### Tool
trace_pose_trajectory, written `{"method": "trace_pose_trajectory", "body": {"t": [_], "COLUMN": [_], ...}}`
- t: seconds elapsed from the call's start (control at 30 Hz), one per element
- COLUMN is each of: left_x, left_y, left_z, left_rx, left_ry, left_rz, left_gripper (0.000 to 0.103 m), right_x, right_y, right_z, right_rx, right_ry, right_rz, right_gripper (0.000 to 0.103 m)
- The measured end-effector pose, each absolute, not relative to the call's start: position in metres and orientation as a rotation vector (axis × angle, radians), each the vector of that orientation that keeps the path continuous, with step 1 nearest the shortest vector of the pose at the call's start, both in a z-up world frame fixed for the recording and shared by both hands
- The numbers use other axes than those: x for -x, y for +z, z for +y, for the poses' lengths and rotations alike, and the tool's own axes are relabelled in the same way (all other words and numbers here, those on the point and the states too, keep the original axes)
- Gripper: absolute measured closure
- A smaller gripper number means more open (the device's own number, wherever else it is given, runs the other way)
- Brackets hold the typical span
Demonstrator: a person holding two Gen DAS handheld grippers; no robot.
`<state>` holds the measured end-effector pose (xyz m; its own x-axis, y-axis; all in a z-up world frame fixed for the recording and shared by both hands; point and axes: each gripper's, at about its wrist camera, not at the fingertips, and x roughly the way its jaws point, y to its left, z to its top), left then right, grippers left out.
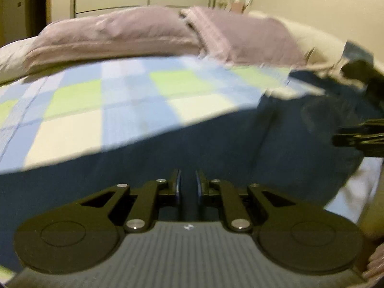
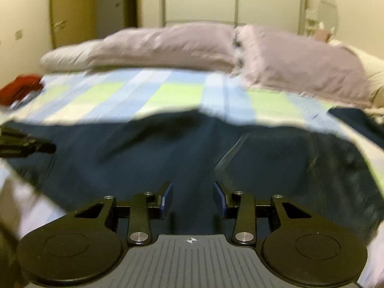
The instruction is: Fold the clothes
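Observation:
A dark navy garment [image 1: 216,144] lies spread on the checked bedsheet [image 1: 108,100]; it also shows in the right wrist view [image 2: 168,158]. My left gripper [image 1: 188,184] is over its near edge, jaws narrowly apart with navy cloth between them; whether they pinch it is unclear. My right gripper [image 2: 193,199] is open over the garment's near edge, cloth lying between the blue pads [image 2: 168,200]. Each gripper shows at the other view's edge: the right one [image 1: 360,136], the left one [image 2: 24,144]. Both views are motion-blurred.
Two lilac pillows [image 2: 168,45] lie across the far end of the bed, with a cream one [image 1: 312,40] at the right. A red item [image 2: 21,88] sits at the bed's left edge. A wardrobe [image 2: 235,0] and wall stand behind.

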<state>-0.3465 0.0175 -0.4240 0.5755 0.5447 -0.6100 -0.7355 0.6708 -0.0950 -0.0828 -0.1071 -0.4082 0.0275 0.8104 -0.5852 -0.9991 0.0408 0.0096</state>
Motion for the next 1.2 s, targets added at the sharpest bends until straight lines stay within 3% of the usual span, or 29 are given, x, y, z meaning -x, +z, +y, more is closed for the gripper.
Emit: {"method": "trace_pose_trajectory", "body": {"t": [0.13,0.27,0.43,0.67,0.83,1.03,1.2], "left_x": [0.279,0.217,0.209,0.268,0.303,0.352,0.39], "left_y": [-0.415,-0.454,-0.478,-0.464,-0.472,-0.453,-0.47], "left_z": [0.037,0.056,0.068,0.058,0.06,0.027,0.021], "left_rx": [0.382,0.352,0.375,0.415,0.431,0.35,0.385], "left_ry": [0.67,0.669,0.756,0.785,0.864,0.897,0.994], "left_rz": [0.548,0.635,0.65,0.595,0.606,0.544,0.602], "left_gripper": [0.092,0.092,0.096,0.093,0.099,0.097,0.095], "right_x": [0.061,0.044,0.019,-0.025,-0.091,-0.072,-0.056], "right_y": [-0.406,-0.431,-0.464,-0.415,-0.449,-0.414,-0.448], "right_z": [-0.052,-0.003,0.008,-0.041,-0.056,-0.123,-0.158], "right_rx": [0.453,0.529,0.527,0.427,0.444,0.292,0.418], "right_ry": [1.442,1.391,1.367,1.229,1.134,1.12,1.112], "right_rz": [0.434,0.425,0.528,0.42,0.581,0.504,0.488], "right_gripper": [0.063,0.063,0.063,0.063,0.063,0.063,0.063]}}
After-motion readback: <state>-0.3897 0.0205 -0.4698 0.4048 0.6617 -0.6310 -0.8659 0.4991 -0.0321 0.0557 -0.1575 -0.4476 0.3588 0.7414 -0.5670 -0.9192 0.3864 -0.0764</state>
